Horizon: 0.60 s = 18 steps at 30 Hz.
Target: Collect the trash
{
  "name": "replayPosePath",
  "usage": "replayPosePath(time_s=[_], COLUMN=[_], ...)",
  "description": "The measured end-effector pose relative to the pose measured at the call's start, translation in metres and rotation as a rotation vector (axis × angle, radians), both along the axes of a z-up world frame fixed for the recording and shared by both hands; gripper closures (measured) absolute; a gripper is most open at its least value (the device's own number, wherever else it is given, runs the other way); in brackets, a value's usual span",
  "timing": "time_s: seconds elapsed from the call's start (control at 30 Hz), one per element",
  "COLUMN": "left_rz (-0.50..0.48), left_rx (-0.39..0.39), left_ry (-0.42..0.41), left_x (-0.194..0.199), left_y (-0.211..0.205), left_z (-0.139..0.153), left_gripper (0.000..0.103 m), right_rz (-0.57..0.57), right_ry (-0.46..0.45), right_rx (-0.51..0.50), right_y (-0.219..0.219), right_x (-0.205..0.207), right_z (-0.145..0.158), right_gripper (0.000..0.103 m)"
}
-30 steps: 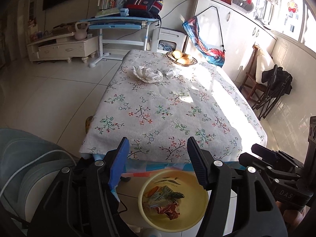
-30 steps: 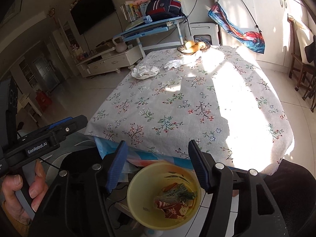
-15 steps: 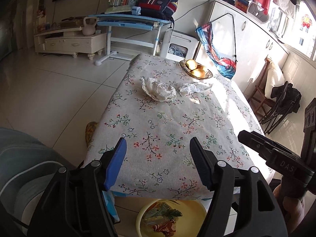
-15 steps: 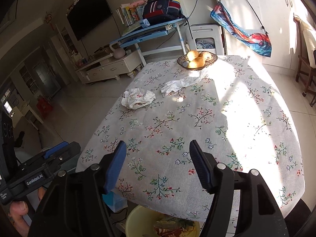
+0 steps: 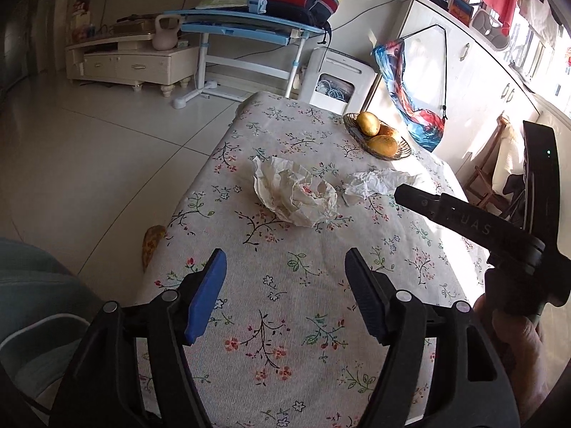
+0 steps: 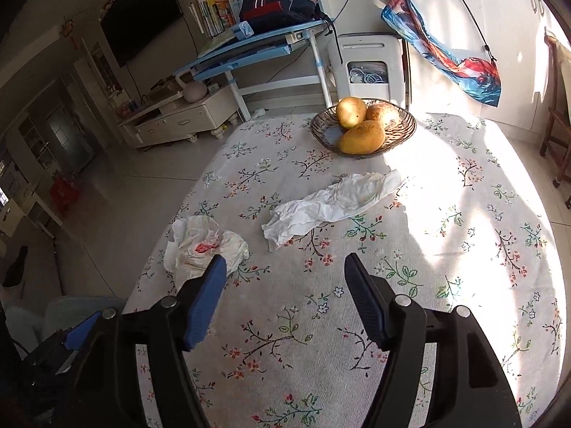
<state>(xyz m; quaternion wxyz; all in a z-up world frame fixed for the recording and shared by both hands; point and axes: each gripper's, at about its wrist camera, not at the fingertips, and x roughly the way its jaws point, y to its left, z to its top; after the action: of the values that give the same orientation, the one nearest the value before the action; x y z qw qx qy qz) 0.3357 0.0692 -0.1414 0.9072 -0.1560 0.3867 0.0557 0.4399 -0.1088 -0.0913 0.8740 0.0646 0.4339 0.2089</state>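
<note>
Two pieces of trash lie on the floral tablecloth (image 5: 285, 285). A crumpled white paper with a red stain (image 5: 296, 194) (image 6: 203, 246) lies ahead of my left gripper (image 5: 285, 296), which is open and empty above the table. A long crumpled white tissue (image 6: 332, 207) (image 5: 374, 185) lies ahead of my right gripper (image 6: 285, 296), also open and empty. The right gripper's body shows at the right of the left wrist view (image 5: 474, 228). The stained paper sits by the right gripper's left fingertip (image 6: 208, 292).
A wire basket with three yellow fruits (image 6: 362, 128) (image 5: 378, 137) stands at the table's far end. Beyond are a blue desk (image 6: 257, 50) with a backpack, a white appliance (image 6: 367, 67) and a wooden chair (image 6: 556, 135) at the right.
Both grippers rose from beside the yellow trash bowl below the table edge and moved forward over the table toward the paper trash. The bowl has left view.
</note>
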Motion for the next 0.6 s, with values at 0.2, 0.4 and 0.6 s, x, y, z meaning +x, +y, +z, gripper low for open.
replayPosePath(time_s=[0.2,0.4,0.6], left_rz=[0.034,0.043,0.056], left_rx=[-0.034,-0.057,-0.047], left_ry=[0.003,0.019,0.036], left_x=[0.038,0.075,0.103], left_y=[0.015,0.018,0.014], left_z=[-0.008,-0.021,-0.033], left_gripper=[0.036,0.035,0.036], right_rz=[-0.012,0.02,0.063], right_ry=[0.027,0.077,0.011], right_rx=[-0.072,-0.202,-0.305], right_y=[0.023,0.04,0.042], right_x=[0.049,0.081,0.075], right_z=[-0.018,-0.044,-0.046], right_gripper=[0.036,0.042,0.069])
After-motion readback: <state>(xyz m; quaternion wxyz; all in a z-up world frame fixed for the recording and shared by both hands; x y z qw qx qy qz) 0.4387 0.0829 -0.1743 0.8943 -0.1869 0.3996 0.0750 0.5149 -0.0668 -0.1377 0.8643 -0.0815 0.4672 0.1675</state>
